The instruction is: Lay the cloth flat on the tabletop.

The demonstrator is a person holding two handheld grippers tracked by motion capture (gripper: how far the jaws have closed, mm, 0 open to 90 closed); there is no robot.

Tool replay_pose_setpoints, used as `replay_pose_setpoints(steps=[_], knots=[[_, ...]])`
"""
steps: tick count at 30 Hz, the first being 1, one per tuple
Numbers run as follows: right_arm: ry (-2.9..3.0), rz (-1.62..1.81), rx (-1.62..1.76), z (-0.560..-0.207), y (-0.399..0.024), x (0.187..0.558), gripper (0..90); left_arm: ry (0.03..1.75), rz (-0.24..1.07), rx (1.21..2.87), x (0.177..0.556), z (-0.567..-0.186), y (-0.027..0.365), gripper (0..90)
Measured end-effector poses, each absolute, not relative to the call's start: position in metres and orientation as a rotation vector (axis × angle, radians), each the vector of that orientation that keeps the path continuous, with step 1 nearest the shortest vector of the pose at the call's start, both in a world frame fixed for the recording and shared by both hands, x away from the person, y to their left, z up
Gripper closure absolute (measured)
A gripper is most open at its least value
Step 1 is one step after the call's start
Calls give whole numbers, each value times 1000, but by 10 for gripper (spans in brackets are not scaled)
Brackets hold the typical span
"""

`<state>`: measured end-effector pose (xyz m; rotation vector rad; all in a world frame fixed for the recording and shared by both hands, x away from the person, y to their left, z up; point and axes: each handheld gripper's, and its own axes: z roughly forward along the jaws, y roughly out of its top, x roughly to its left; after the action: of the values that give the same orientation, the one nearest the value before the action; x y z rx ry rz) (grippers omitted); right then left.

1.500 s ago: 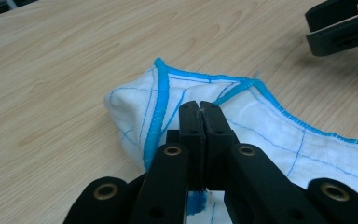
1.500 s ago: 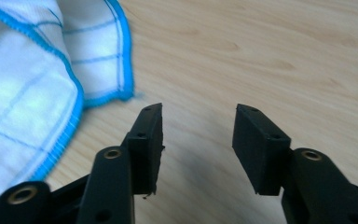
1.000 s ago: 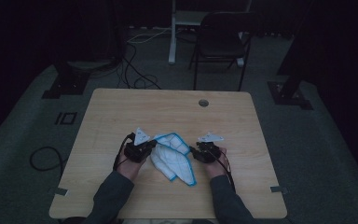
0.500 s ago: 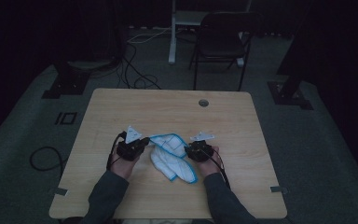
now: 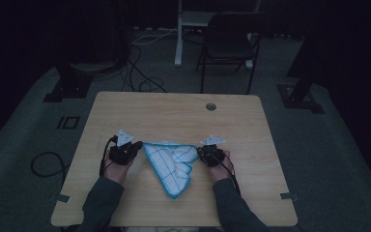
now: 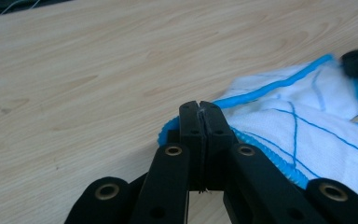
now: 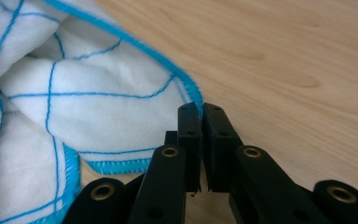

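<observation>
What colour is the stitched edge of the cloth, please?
Bright blue, around the white cloth; clearest in the right gripper view.

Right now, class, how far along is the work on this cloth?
Done: both grippers have a corner of the cloth; the left gripper pinches its blue hem, and the right gripper has just closed at the opposite edge. In hand: stretching it between them. Left: the cloth's middle remains crumpled on the table.

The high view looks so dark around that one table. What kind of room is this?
Probably a lab or studio set up for recording, not a home. A lone wooden table stands on grey carpet, loose cables trail across the floor, dark stand feet sit at the sides, and a folding chair waits behind.
</observation>
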<state>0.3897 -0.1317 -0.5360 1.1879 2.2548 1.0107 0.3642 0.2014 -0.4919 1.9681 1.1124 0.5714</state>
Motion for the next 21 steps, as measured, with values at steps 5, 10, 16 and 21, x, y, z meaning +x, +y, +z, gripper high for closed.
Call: replay_pose_setpoints(steps=[5,10,16,21], knots=[[2223,1010,1179,-527,-139,389,875,1116,567,1995,368,-498,204,899],[2193,1026,1170,-514,-144,393,875,1120,546,2027,372,-504,202,894],[2186,1016,1158,-508,-142,396,875,1103,557,2017,362,-495,194,822],[2185,1011,1154,-508,-142,396,874,1029,522,2012,348,-487,178,809]])
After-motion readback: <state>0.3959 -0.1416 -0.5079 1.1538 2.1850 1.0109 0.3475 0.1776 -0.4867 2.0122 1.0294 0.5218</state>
